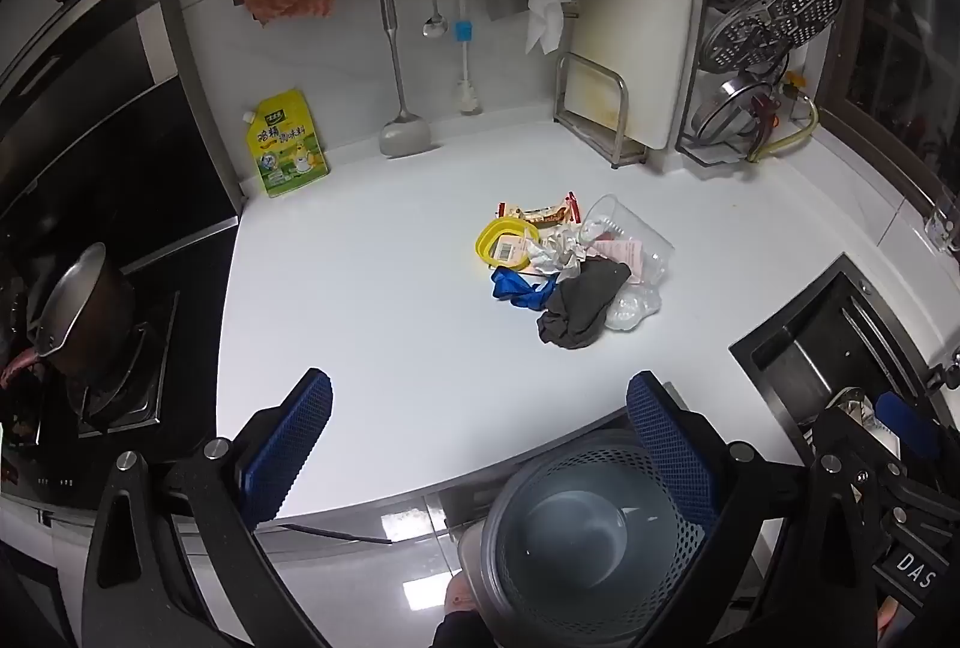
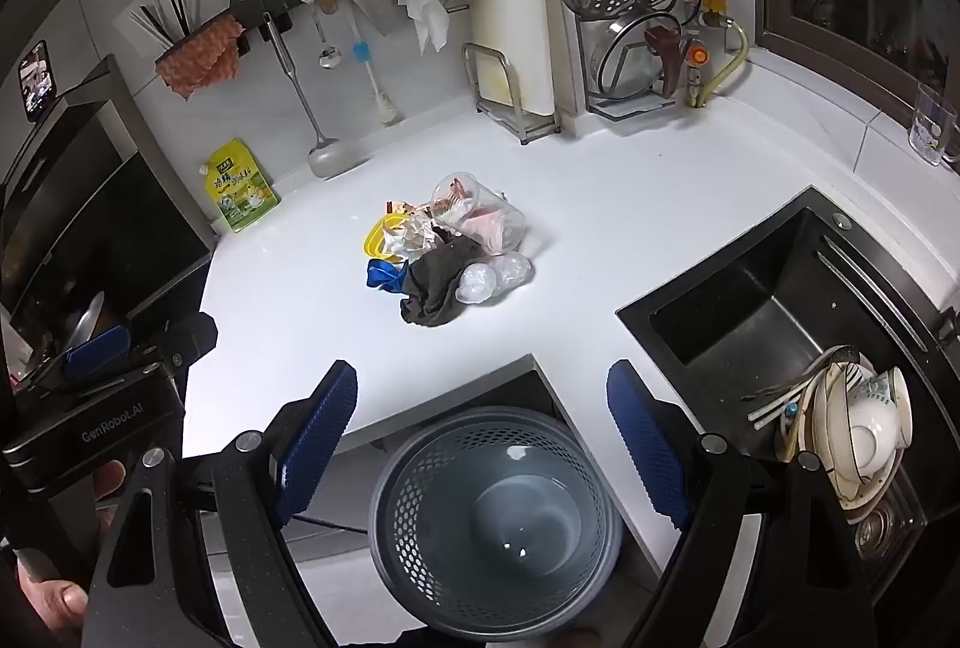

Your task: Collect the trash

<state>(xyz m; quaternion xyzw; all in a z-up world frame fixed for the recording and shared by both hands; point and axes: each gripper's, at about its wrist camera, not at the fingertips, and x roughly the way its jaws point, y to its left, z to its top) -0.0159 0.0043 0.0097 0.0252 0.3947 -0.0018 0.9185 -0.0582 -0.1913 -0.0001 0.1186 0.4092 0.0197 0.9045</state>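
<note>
Left hand-held gripper (image 1: 480,444) spread wide at the bottom of its own view, blue ribbed pads parted and gripping nothing, poised over the near edge of the white table (image 1: 372,324). Right hand-held gripper (image 2: 483,438) likewise agape at the bottom of the right wrist view, pads well apart and bare. Below both, past the table edge, a grey perforated bin (image 2: 495,522), seen from above between the right gripper's fingers and at lower centre-right in the left view, nothing visible inside. Near the middle of the table, a small heap of trash (image 1: 570,264), well apart from both grippers: a yellow ring-shaped piece (image 1: 489,237) at the heap's left, a snack wrapper (image 1: 543,213) at the back, crumpled white paper (image 1: 558,252) in the centre, a clear plastic cup (image 1: 630,234) lying on its side toward the right, a blue strip (image 1: 519,291) at the lower left, a dark grey cloth (image 1: 579,309) draped across the front, and crinkled clear plastic (image 1: 630,309) just beside the cloth on the right. Toward the upper left of the left view, a yellow-green pouch (image 1: 288,144) leaning against the wall. At the right edge of the right view, a dark sink (image 2: 780,312) with stacked bowls (image 2: 858,426) in its lower corner. At the left of the left view, a pot (image 1: 78,312) on the stove.
</note>
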